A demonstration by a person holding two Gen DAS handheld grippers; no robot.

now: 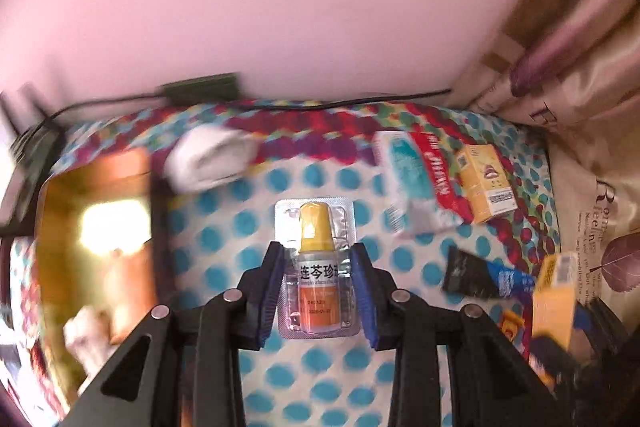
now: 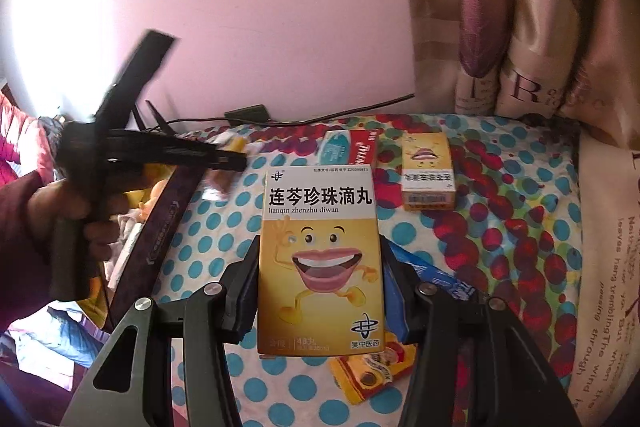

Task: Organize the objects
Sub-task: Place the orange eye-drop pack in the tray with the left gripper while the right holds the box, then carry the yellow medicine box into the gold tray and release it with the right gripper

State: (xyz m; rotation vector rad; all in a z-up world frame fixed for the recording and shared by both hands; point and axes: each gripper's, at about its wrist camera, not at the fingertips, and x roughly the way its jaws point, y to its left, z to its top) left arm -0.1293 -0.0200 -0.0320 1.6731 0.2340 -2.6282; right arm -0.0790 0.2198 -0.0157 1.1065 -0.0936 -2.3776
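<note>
My left gripper (image 1: 318, 259) is shut on a blister pack (image 1: 318, 267) that holds a small bottle with a yellow cap and orange label; it hangs above the dotted cloth (image 1: 240, 227). My right gripper (image 2: 320, 259) is shut on a yellow medicine box (image 2: 320, 259) with a cartoon mouth, held upright above the cloth (image 2: 420, 239). The left gripper also shows in the right wrist view (image 2: 232, 157), at the left, in the person's hand. The held yellow box also shows blurred at the right of the left wrist view (image 1: 554, 303).
A second yellow box (image 2: 428, 171) (image 1: 484, 183) and a red and teal box (image 2: 348, 149) (image 1: 416, 179) lie at the back. A black and blue tube (image 1: 484, 277), a yellow sachet (image 2: 368, 371), a white roll (image 1: 208, 163), a gold tray (image 1: 96, 239). Curtain (image 2: 520, 7) on the right.
</note>
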